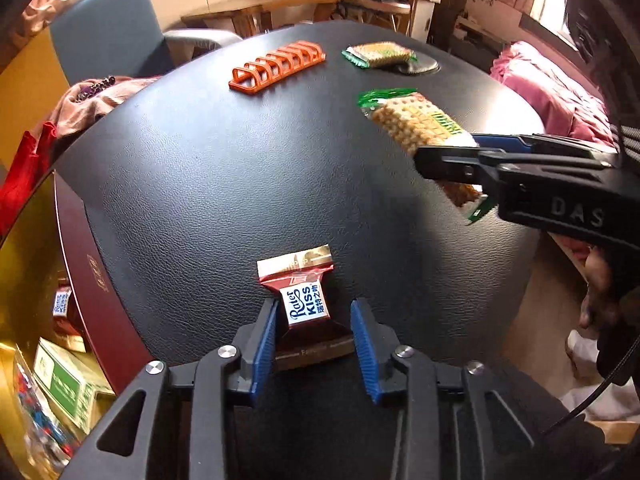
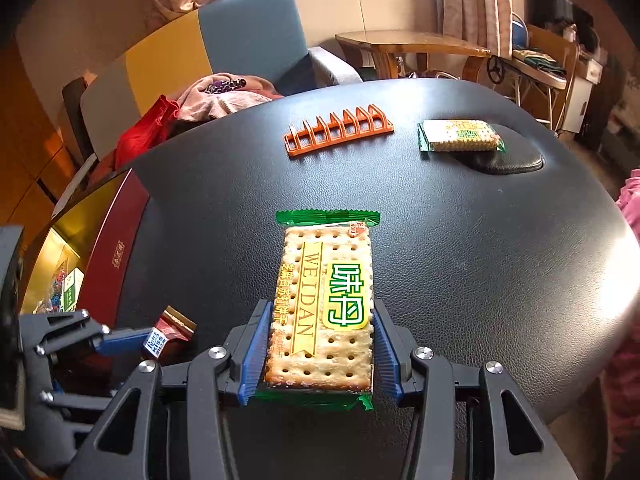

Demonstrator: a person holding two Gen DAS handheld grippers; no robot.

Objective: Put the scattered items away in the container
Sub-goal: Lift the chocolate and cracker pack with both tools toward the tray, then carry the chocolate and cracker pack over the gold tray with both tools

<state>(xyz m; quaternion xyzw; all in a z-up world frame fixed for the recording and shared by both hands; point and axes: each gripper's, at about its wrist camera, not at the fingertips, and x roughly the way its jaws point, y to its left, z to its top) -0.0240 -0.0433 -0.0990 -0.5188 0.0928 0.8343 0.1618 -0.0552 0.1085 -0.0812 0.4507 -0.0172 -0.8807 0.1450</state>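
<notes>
- The left gripper (image 1: 314,332) is held low over the near edge of the tabletop, its blue-padded fingers (image 1: 264,346) spread apart with a clear gap on the right side; only the left pad lies against what sits between them.
- The right gripper (image 2: 318,350) sits out over the right half of the tabletop, level, its fingers (image 2: 252,354) drawn in tight from both sides.
- A hand (image 1: 596,292) grips the right gripper's handle from below.

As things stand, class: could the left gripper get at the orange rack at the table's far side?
Probably yes: the left gripper is open, with bare table up to the orange rack; only the chocolate sits between its fingers.
</notes>
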